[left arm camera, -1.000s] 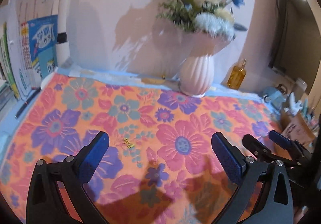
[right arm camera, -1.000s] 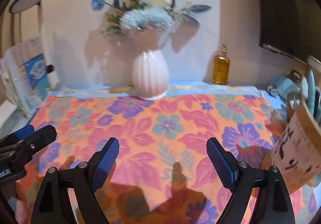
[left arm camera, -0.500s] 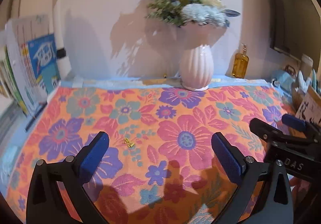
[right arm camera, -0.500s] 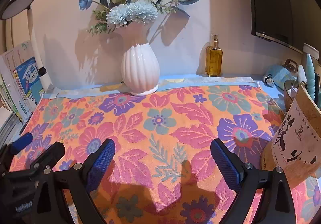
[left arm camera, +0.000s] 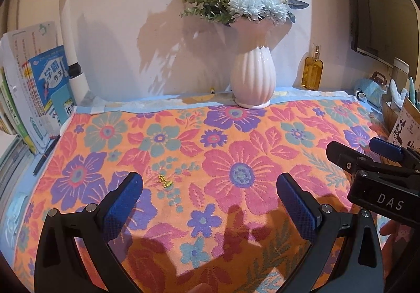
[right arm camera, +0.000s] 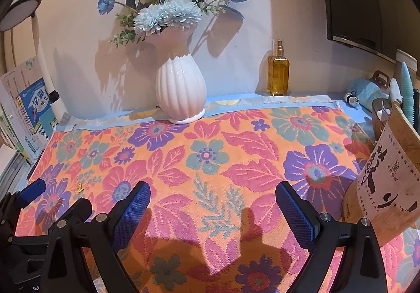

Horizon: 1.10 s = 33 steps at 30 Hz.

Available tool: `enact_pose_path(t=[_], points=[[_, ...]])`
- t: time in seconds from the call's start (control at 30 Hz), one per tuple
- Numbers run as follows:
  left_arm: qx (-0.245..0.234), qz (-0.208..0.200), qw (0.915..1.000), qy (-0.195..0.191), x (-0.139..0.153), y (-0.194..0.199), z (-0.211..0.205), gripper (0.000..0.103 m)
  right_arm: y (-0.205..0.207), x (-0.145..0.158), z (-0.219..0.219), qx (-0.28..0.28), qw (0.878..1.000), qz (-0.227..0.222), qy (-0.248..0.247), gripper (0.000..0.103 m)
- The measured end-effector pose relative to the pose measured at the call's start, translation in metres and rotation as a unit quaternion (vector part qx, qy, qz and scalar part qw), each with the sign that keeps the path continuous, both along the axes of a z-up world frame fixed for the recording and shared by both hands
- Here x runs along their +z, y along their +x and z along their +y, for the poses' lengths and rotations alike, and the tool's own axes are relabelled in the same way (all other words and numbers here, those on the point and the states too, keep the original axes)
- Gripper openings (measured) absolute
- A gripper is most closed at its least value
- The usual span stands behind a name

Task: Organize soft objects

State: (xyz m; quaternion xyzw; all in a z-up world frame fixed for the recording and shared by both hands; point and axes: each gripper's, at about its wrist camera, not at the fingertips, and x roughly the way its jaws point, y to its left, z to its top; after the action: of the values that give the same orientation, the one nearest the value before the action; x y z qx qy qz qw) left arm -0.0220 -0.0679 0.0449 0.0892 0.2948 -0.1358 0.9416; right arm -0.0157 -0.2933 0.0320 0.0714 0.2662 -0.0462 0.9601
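Across the worktop we are looking at a floral towel (left arm camera: 236, 151) lying spread flat, its far edge touching the white vase (left arm camera: 253, 77). Both the left gripper (left arm camera: 210, 195) and right gripper (right arm camera: 212, 203) are hovering over its near part with jaws spread and nothing between them, the right one having just been widening. We are judging the towel light, limp and easily bunched, best pinched at a near corner or hem.

1 floral cloth (left arm camera: 236, 151); 1 white vase (left arm camera: 252, 77) w/ flowers; 1 amber bottle (left arm camera: 312, 71); 1 lamp (right arm camera: 21, 8); 2 grippers, 2 fingers ea.
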Motion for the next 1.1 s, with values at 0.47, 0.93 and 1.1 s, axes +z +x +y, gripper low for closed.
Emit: enact_pose_path(t=[0.47, 0.93, 1.1], points=[[0.004, 0.015, 0.9999, 0.003, -0.0025, 0.0041, 0.0005, 0.102, 0.0023, -0.0014, 0.0031, 0.006, 1.000, 0.005, -0.002, 0.096], [0.000, 0.015, 0.9998, 0.013, -0.0034, 0.0036, -0.0022, 0.102, 0.0040, -0.0026, 0.0059, 0.006, 1.000, 0.011, -0.010, 0.096], [0.000, 0.016, 0.9998, 0.013, -0.0034, 0.0036, -0.0026, 0.102, 0.0043, -0.0024, 0.0067, 0.006, 1.000, 0.011, -0.009, 0.096]])
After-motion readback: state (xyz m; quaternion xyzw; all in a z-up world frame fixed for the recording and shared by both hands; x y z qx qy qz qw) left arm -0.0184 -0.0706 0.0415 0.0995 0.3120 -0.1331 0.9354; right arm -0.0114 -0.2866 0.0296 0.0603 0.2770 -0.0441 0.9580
